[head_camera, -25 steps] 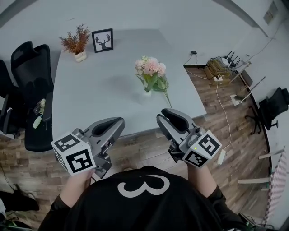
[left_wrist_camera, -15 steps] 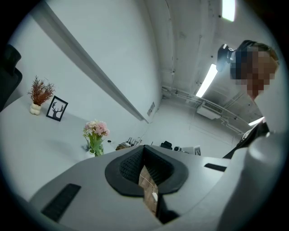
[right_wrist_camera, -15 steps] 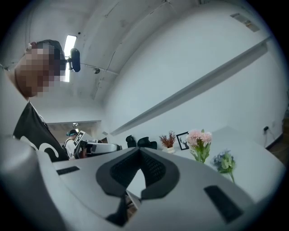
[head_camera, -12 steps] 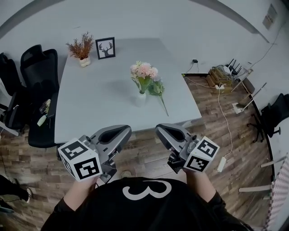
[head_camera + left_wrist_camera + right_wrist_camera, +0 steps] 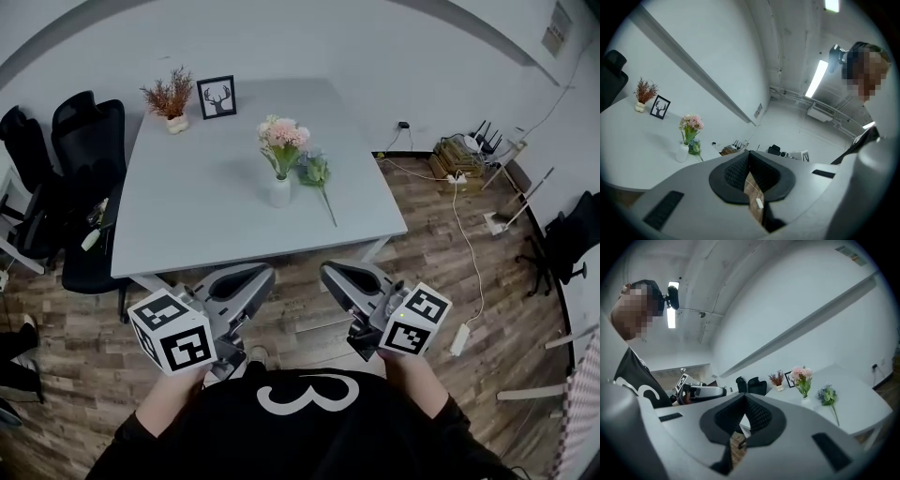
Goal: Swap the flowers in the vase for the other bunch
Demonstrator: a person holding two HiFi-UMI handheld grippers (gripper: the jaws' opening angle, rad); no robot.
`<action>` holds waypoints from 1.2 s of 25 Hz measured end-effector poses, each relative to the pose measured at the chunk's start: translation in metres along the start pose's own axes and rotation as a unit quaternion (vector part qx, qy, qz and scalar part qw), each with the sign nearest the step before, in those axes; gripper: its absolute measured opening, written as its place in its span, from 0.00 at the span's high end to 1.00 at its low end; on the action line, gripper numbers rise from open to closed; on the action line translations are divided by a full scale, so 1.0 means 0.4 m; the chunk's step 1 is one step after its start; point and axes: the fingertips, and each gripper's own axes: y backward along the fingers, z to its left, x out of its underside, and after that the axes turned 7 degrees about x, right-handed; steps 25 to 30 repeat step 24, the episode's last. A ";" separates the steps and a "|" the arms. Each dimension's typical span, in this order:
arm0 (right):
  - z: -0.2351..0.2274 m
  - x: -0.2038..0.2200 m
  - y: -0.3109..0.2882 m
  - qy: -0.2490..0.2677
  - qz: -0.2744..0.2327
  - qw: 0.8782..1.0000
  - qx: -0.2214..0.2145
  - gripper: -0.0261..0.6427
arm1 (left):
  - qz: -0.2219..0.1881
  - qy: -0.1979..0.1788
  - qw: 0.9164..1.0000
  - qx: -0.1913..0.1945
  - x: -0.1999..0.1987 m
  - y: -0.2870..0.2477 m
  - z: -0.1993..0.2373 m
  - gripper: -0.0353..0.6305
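A pale grey rectangular desk (image 5: 206, 206) stood ahead of both claws, with a strip of brown wood-plank floor (image 5: 300, 319) between them and its near edge. At the desk's far left corner were a rust-red dried sprig in a small white pot (image 5: 169, 92) and, just beside it, a black-framed deer picture (image 5: 217, 96). Black office chairs (image 5: 89, 150) stood along its left side. On the floor to the right, by the wall, lay a black router with a tangle of cables (image 5: 478, 139).

In the two gripper views each claw's own grey body covered the lower part of the picture and cut off the near desk edge. The blossoms of the lying bunch were too small to make out singly.

The small white vase (image 5: 279, 192) stood upright near the middle of the desk, holding pink flowers with green leaves (image 5: 281, 134). The blue-and-green bunch (image 5: 314, 171) lay flat on the desk just right of the vase, its thin stem pointing toward the near edge.

The left claw (image 5: 253, 278) and the right claw (image 5: 336, 277) were held level and well short of the desk. Both were clenched, ribbed black pads (image 5: 736, 171) pressed together on nothing.
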 end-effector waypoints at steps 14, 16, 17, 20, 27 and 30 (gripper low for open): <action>0.019 0.007 0.062 0.004 -0.004 1.000 -0.002 0.95 | 0.018 -0.005 1.000 -0.016 0.044 -0.017 -0.042 0.93; 0.021 0.009 0.061 0.004 -0.003 1.000 -0.004 0.95 | 0.020 -0.003 1.000 -0.021 0.049 -0.017 -0.038 0.93; 0.023 0.011 0.062 0.005 -0.002 1.000 -0.005 0.95 | 0.020 -0.004 1.000 -0.022 0.050 -0.016 -0.039 0.93; 0.028 0.016 0.069 0.005 -0.001 1.000 -0.005 0.95 | 0.021 -0.006 0.999 -0.025 0.056 -0.012 -0.045 0.93; 0.038 0.028 0.079 0.004 0.000 1.000 -0.004 0.95 | 0.024 -0.003 0.999 -0.036 0.075 -0.002 -0.041 0.93; 0.038 0.028 0.079 0.004 0.000 1.000 -0.004 0.95 | 0.024 -0.003 0.999 -0.036 0.075 -0.002 -0.041 0.93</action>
